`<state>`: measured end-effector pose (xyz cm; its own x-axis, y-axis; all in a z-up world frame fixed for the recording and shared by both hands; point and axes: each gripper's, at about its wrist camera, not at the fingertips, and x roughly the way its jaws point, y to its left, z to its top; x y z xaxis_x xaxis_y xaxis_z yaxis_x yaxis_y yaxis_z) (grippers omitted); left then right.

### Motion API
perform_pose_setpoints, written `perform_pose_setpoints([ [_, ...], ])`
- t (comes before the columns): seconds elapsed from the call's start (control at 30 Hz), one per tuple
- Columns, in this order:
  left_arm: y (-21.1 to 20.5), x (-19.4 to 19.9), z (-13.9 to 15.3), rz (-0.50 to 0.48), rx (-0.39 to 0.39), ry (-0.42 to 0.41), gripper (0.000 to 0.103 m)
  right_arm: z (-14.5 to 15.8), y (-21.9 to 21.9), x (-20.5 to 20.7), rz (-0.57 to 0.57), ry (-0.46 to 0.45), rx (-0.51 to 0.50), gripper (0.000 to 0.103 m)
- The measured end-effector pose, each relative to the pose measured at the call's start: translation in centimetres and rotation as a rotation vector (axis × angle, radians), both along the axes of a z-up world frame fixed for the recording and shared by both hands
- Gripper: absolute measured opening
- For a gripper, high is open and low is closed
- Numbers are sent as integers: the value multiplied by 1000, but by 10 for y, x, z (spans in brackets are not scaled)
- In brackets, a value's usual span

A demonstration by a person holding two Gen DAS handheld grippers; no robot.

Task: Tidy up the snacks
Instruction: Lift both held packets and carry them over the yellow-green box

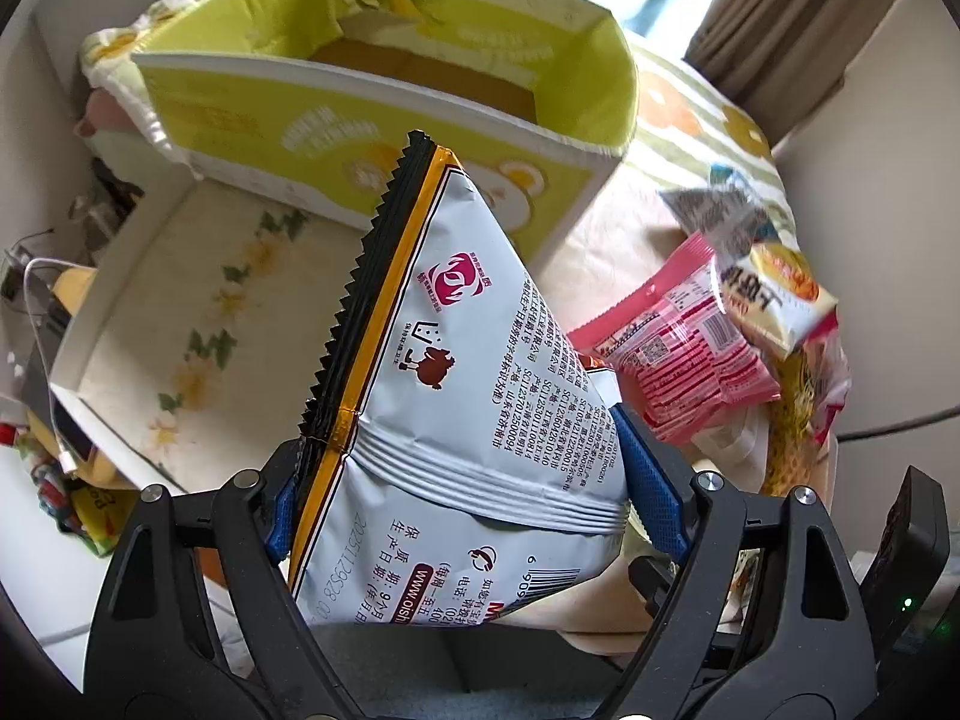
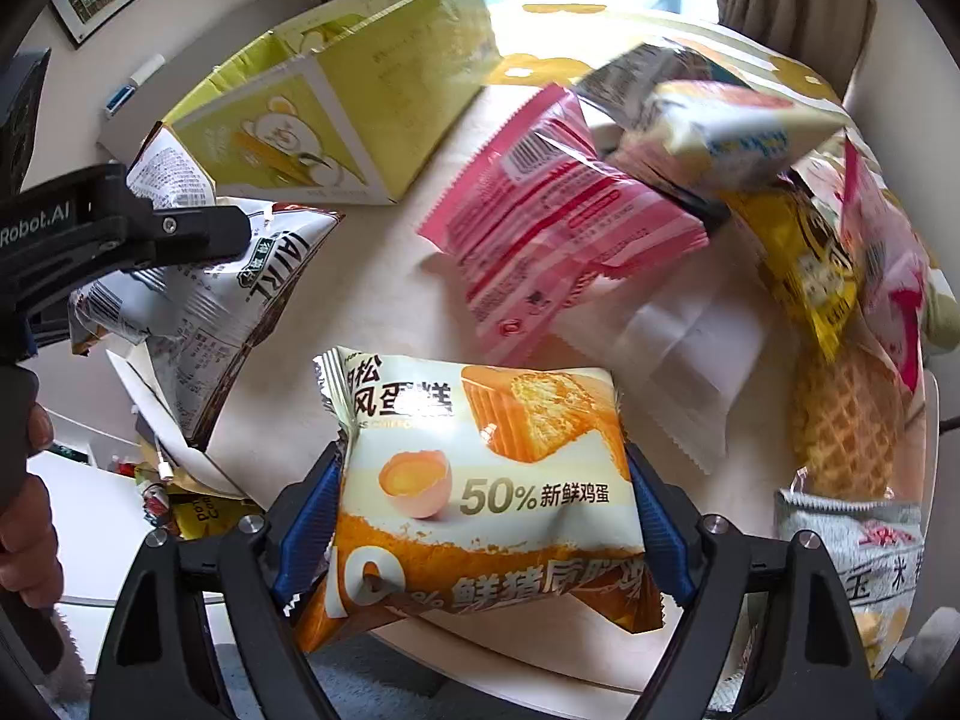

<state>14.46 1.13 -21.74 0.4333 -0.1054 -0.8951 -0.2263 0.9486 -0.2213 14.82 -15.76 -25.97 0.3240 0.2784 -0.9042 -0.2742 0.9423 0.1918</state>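
Observation:
My left gripper [image 1: 474, 498] is shut on a white chip bag [image 1: 456, 396] with a black and gold serrated edge, held above the table in front of the open yellow-green cardboard box [image 1: 384, 120]. The same bag [image 2: 198, 312] and left gripper [image 2: 120, 228] show at the left of the right wrist view. My right gripper [image 2: 480, 516] is shut on a cream and orange cake packet [image 2: 480, 480] printed with an egg, held just above the table's near edge. The box [image 2: 336, 120] stands at the back left.
A pile of snacks lies on the right: a pink packet [image 2: 552, 222], a yellow packet [image 2: 804, 264], a waffle-pattern pack [image 2: 846, 420], a white wrapper [image 2: 690, 342]. A shallow white floral tray [image 1: 180, 324] sits left of the box. A curtain [image 1: 798, 6] hangs behind.

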Motion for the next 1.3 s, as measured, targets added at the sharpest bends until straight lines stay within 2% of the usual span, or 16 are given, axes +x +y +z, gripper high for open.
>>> perform_pose_setpoints([
  [0.33,24,-3,40,82,39,-72,84,34,28,-6,115,-57,65,83],
  [0.63,64,23,95,116,63,-210,84,85,58,15,171,-161,100,83],
  [0.77,86,49,111,100,64,-254,84,111,67,32,154,-226,90,83],
  [1.03,136,115,123,49,55,-259,84,144,106,84,96,-310,56,83],
  [1.17,158,156,119,2,55,-234,84,143,130,123,64,-310,30,83],
  [1.3,175,205,103,-67,51,-186,84,133,151,153,26,-298,-2,83],
])
